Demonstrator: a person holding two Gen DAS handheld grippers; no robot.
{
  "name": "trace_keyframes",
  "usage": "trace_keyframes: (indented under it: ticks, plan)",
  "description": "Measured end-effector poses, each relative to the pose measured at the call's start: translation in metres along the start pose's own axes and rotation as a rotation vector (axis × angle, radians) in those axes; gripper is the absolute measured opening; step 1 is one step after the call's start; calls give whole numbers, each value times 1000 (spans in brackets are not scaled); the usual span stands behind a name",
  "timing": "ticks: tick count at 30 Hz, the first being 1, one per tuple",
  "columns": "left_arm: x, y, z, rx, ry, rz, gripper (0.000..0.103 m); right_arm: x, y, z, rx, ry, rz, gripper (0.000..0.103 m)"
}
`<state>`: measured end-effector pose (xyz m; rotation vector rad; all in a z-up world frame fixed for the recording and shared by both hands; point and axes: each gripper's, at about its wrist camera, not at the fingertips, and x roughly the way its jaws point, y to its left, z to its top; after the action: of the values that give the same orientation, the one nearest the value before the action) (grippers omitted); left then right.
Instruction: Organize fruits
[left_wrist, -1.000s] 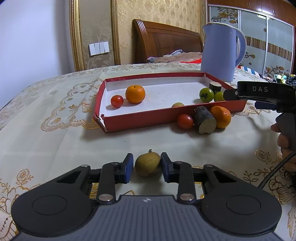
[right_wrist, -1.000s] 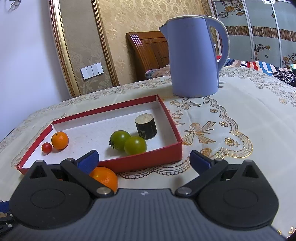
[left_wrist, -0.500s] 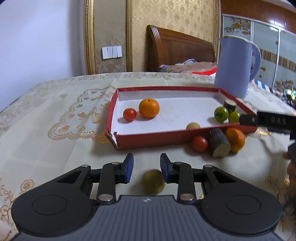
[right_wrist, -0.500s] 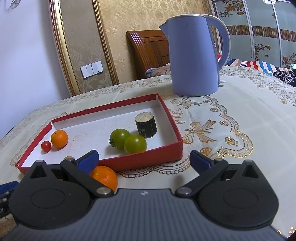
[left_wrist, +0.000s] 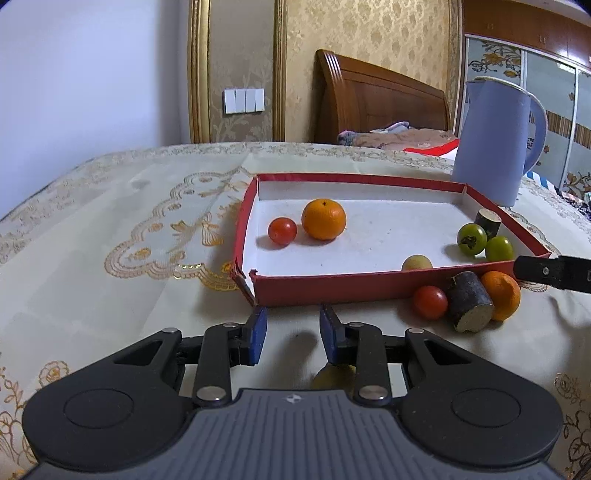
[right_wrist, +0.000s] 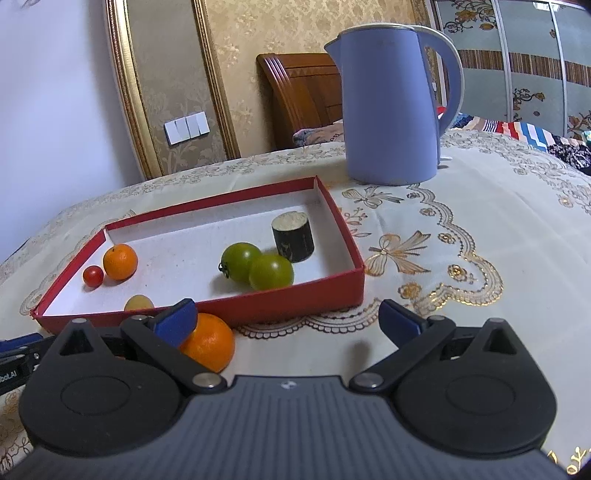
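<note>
In the left wrist view the left gripper (left_wrist: 290, 334) holds nothing, jaws narrowly parted, and a yellowish fruit (left_wrist: 334, 374) lies under it, short of the red tray (left_wrist: 369, 286). In the right wrist view the right gripper (right_wrist: 284, 319) gapes empty just before that tray, beside an orange (right_wrist: 210, 347); a careless nudge might roll either fruit away

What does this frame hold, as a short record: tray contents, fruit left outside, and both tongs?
In red tray: orange, red tomato, two green tomatoes, pale fruit, dark stub
Outside, by the near wall: loose orange, loose red tomato, loose dark stub
Under left tongs: yellowish fruit
Left tongs: narrow gap, nothing between
Right tongs: wide open, empty
</note>
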<state>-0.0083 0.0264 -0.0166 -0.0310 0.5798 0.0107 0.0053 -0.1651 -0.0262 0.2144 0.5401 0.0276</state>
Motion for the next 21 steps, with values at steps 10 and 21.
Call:
trace_keyframes:
  ticks: [10,21]
  plan:
    - [6,8,-1,-45,32,-28,31,-8,-4,-13,-69,107,31,103]
    - [5,11,-1,-58,33,-40,31,3,27,-15,-211,141,-54,103]
